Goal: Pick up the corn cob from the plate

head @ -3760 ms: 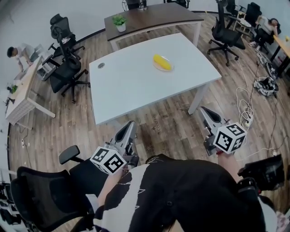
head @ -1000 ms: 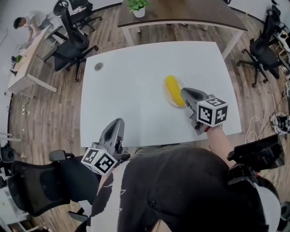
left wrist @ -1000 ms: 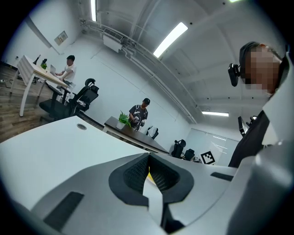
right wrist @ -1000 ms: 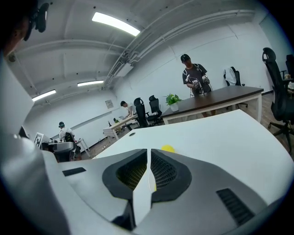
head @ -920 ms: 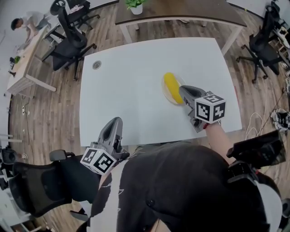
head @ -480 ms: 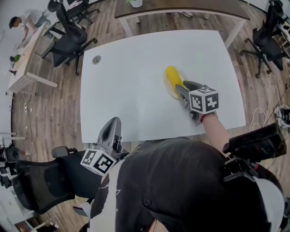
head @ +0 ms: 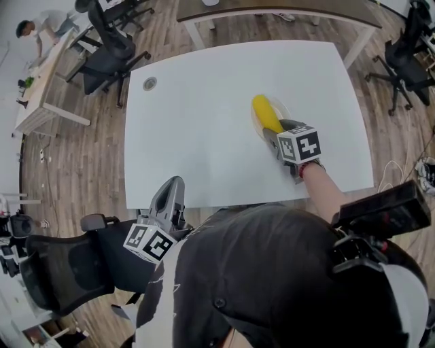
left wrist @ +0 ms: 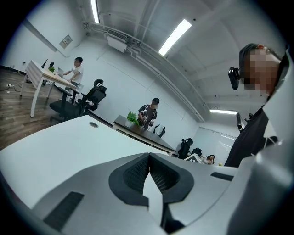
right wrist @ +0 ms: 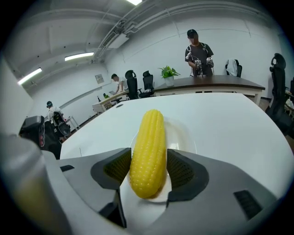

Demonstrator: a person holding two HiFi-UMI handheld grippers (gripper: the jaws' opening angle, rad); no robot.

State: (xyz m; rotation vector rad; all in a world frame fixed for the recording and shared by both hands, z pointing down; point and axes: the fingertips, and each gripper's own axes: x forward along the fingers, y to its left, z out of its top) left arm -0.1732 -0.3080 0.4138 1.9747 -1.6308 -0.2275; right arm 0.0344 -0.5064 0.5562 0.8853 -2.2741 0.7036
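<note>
A yellow corn cob (head: 264, 111) lies on a small pale plate (head: 283, 110) on the white table (head: 204, 136). My right gripper (head: 272, 133) points down at the cob's near end. In the right gripper view its jaws are opening, and the corn cob (right wrist: 148, 147) lies between the two pads (right wrist: 118, 167), close to both but not squeezed, still resting on the plate (right wrist: 182, 133). My left gripper (head: 173, 187) hangs at the table's near edge, off to the left. In the left gripper view its jaws (left wrist: 148, 158) are shut with nothing between them.
A cable grommet (head: 149, 83) sits in the table's far left corner. Black office chairs (head: 112, 47) and a dark desk (head: 272, 8) stand beyond the table, and another chair (head: 61, 272) is at my left. A person (right wrist: 198, 51) stands behind the dark desk.
My right gripper has come down onto the plate and its jaws have spread around the near end of the corn cob. The left gripper has hardly moved.
</note>
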